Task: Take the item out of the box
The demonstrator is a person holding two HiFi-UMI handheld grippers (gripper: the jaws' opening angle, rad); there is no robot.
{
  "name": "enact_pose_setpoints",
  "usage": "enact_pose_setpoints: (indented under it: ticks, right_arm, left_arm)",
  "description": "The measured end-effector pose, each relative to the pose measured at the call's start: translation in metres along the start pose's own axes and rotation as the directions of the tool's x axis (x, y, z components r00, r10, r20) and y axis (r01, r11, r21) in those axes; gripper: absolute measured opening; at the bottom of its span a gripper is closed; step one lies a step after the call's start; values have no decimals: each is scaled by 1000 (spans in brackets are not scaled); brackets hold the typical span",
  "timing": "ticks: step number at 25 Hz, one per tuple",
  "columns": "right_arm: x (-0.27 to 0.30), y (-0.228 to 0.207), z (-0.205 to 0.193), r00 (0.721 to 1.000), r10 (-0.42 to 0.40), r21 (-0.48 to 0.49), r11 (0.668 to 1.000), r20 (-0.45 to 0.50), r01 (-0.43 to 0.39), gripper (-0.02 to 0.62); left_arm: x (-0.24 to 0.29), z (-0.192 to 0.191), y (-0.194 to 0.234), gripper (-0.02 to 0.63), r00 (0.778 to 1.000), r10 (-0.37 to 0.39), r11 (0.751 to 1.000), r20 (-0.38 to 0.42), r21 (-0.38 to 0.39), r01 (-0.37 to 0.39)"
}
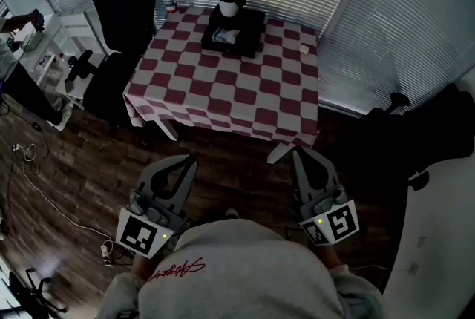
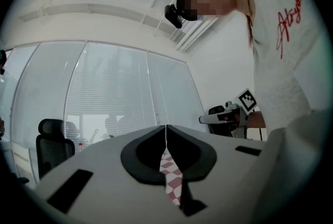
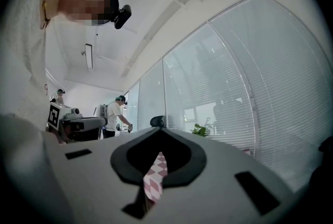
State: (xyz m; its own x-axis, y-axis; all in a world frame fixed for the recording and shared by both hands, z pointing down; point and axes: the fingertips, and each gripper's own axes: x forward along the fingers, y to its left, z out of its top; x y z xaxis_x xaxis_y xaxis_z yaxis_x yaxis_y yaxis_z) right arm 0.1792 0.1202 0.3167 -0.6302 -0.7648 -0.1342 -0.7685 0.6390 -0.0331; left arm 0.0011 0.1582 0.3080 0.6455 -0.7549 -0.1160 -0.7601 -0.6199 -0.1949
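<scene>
Covering the worktop (image 1: 223, 91) is a red-and-white checked cloth (image 1: 286, 125). Red cursive writing (image 1: 178, 265) on the person's grey sweatshirt (image 1: 252, 273) is not readable. The black box (image 1: 252, 32) lies at the worktop's far edge. The left gripper (image 1: 191, 157) and the right gripper (image 1: 296, 151), both clenched and empty, are well apart from it. Inside the box lies a pale, crumpled item (image 1: 223, 35).

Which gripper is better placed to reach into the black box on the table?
Left, marginally. Left gripper and right gripper are both shut, short of the table; the pale item lies left of centre in the box.
</scene>
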Motion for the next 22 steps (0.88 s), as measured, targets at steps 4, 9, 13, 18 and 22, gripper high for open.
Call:
enact_pose_setpoints:
  ticks: [4,9,13,18,22]
  right_arm:
    - [5,1,-1,1000,-6,0,1000,1,6,11]
    - [8,-1,2,1000,-16,-18,1000,5,16,9]
    - [8,1,3,1000,-9,-21,1000,8,10,10]
    - [7,-3,5,1000,-6,-24,1000,11,6,11]
    - [3,-5,4,1000,1,-21,1000,12,-1,10]
  left_arm:
    - [1,0,6,18,1000,-8,1000,-1,1,8]
    - [2,4,12,18,1000,-12,1000,11,8,12]
    - [3,1,10,18,1000,-19,1000,-2,9,19]
    - [3,2,7,18,1000,-12,1000,-4,10,12]
    - [3,3,3,18,1000,-1,1000,3,9,1]
